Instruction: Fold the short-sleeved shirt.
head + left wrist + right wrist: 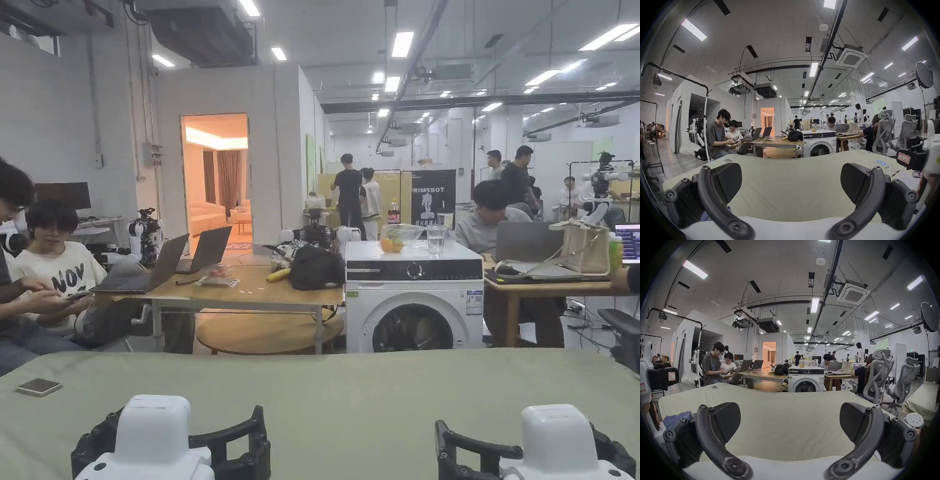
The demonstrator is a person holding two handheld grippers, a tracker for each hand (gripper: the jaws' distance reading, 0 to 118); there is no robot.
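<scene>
Blue, soft and crumpled: likely the short-sleeved shirt [676, 417], bunched at the table's near edge just left of the right gripper [790, 423], not yet spread flat for folding. Left gripper [791, 183] level alongside; both sets of jaws wide apart and empty, ribbed black pads facing inward, seemingly ready to reach. Beneath, a smooth matte pale-green sheet [350, 400]. Flat phone [39, 387] near the far left corner
</scene>
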